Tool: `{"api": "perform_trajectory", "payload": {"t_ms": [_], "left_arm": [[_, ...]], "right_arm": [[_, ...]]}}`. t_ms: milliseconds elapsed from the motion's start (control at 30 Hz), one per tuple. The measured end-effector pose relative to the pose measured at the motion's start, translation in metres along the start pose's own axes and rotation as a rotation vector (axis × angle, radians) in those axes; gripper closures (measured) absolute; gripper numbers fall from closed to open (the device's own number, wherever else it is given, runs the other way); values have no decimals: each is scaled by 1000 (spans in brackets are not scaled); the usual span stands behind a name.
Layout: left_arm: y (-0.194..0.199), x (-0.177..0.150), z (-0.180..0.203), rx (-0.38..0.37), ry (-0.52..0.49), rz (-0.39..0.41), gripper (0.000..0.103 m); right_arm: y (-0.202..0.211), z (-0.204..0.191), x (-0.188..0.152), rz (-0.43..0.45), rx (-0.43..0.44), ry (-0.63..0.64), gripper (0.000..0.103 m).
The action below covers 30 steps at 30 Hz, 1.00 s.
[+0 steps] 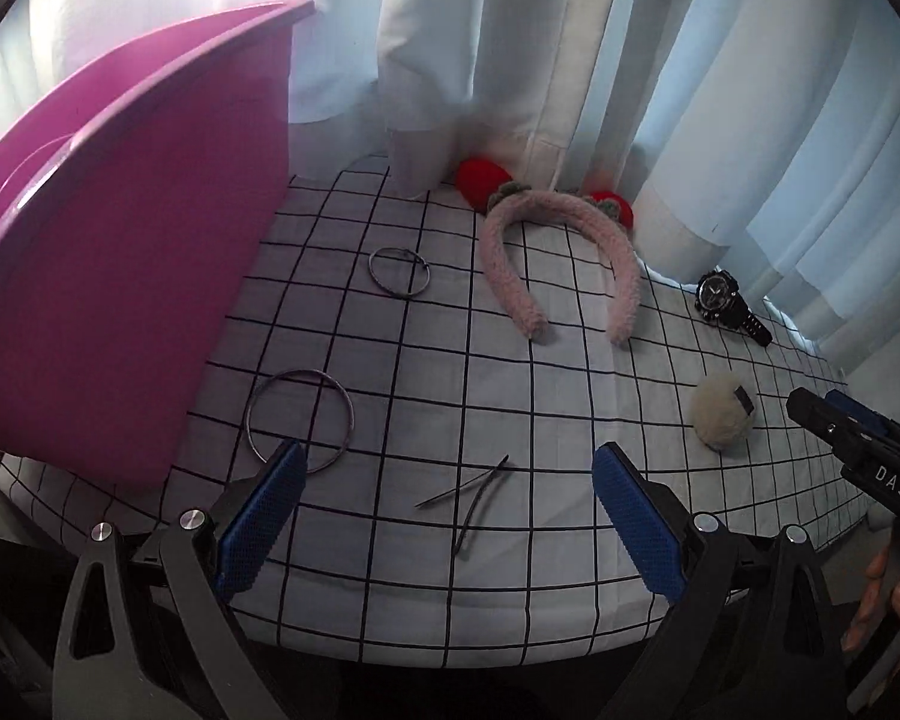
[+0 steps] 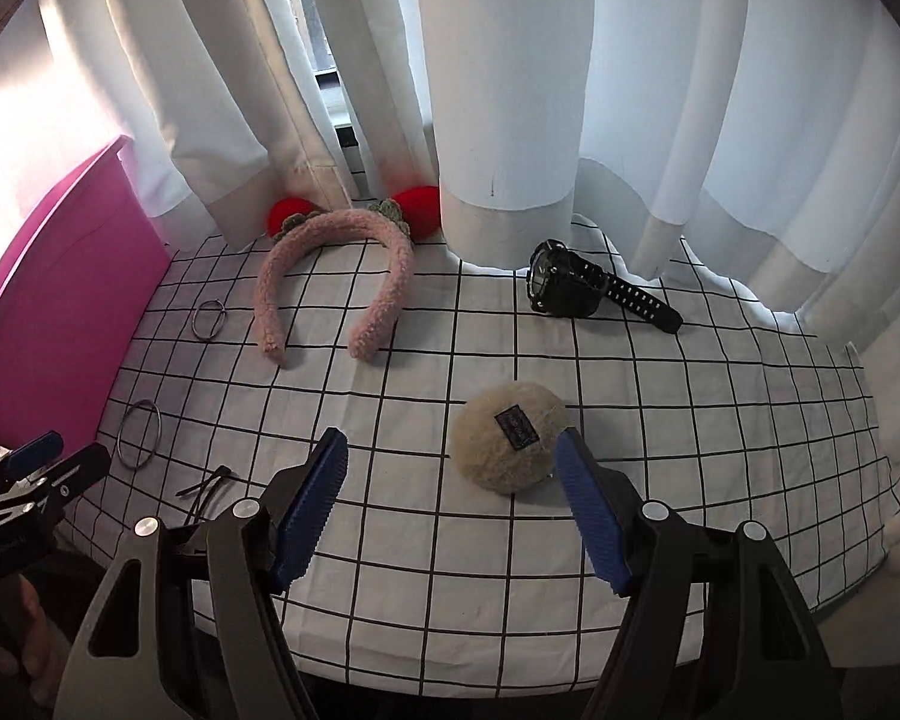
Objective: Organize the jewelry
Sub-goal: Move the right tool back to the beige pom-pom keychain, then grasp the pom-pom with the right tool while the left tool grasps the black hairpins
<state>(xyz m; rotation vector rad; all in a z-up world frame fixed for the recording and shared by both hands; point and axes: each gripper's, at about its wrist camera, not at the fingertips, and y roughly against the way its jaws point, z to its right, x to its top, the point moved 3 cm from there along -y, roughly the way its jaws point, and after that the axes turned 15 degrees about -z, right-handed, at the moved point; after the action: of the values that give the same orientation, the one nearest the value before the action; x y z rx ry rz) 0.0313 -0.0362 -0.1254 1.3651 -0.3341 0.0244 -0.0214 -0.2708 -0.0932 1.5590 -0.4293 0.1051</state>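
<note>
On the grid cloth lie a pink fuzzy headband [image 1: 561,252] [image 2: 336,276] with red ears, a black watch [image 1: 729,300] [image 2: 594,285], a cream fluffy pom clip [image 1: 723,414] [image 2: 510,435], two metal bangles [image 1: 399,273] [image 1: 299,420] [image 2: 209,320] [image 2: 140,433] and black hairpins [image 1: 471,495] [image 2: 207,489]. My left gripper [image 1: 447,483] is open and empty, just short of the hairpins. My right gripper [image 2: 453,465] is open, with the pom clip ahead of its right finger, not gripped.
A pink bin [image 1: 114,276] [image 2: 60,300] stands at the left on the cloth. White curtains [image 2: 510,90] hang along the far edge. The table's front edge lies just under both grippers.
</note>
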Motion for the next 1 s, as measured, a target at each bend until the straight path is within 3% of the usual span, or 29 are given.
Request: {"api": "perform_trajectory", "payload": {"t_ms": [300, 600, 1000], "left_arm": [[-55, -3, 10, 47, 18, -63, 9], [-85, -2, 13, 94, 39, -114, 9], [-100, -1, 19, 148, 27, -92, 9]], "right_arm": [[-39, 18, -6, -50, 9, -20, 34], [-65, 28, -6, -67, 30, -68, 34], [-79, 35, -5, -60, 15, -93, 34]]}}
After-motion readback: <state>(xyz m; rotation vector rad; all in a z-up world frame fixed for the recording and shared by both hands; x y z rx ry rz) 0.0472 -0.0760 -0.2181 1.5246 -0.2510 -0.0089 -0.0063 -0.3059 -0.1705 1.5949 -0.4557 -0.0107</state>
